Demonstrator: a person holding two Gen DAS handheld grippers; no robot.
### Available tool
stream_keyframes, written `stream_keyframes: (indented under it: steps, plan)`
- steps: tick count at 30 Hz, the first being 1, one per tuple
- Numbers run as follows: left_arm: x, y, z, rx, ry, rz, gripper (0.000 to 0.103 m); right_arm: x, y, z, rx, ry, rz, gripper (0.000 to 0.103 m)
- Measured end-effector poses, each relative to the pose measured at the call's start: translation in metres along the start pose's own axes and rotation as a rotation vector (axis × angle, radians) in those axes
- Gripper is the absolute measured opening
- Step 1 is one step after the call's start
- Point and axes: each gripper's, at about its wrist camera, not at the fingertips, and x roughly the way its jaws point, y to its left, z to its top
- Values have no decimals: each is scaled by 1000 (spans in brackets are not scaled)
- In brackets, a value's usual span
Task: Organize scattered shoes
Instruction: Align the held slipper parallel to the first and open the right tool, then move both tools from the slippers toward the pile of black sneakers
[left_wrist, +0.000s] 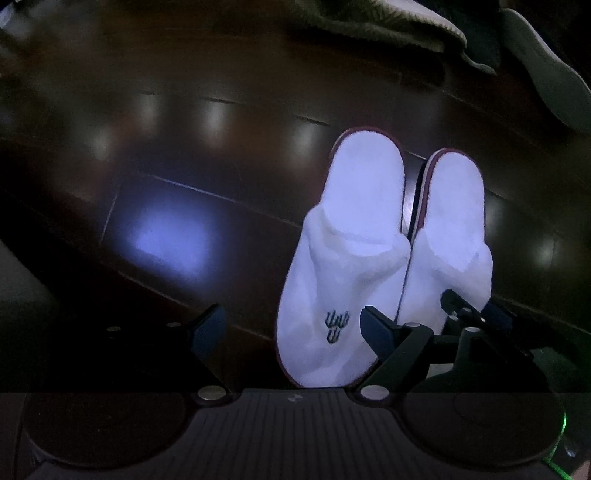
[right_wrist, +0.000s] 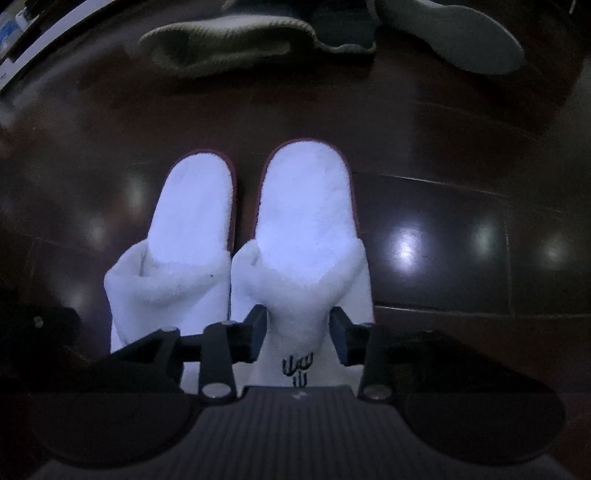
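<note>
- The right gripper (right_wrist: 297, 334) has its fingers (right_wrist: 255, 332) pinching the soft top of one white fluffy slipper with a dark red edge (right_wrist: 306, 221).
- The left gripper (left_wrist: 293, 332) has its fingers spread wide around the other white slipper (left_wrist: 332, 295), holding nothing.
- Both slippers lie side by side, touching, on the dark shiny wood floor (left_wrist: 184, 147).
- They look light and squishy, so pinching the top flap should work best.

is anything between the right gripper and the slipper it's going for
Nothing visible. The right gripper already has its fingers on either side of the right white slipper's upper, pinching the fabric, with the left white slipper close beside it.
</note>
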Motion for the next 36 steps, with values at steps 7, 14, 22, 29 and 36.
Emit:
stream_keyframes:
  steps: [7, 14, 22, 29, 36]
  plan:
    - [-9, 0, 19, -7, -15, -59, 84, -25, -8, 18, 61, 2, -33, 50]
    - [-27, 6, 54, -66, -66, -136, 83, -66, -2, 71, 107, -41, -74, 54]
    - [-61, -1, 100, 12, -156, -222, 82, -126, 7, 138, 160, -167, -105, 75]
    - [-62, -33, 146, 44, -116, -156, 80, -116, -22, 163, 275, -227, -92, 81]
    - [-49, -111, 192, 127, -165, -134, 79, -74, -70, 185, 291, -214, -60, 81]
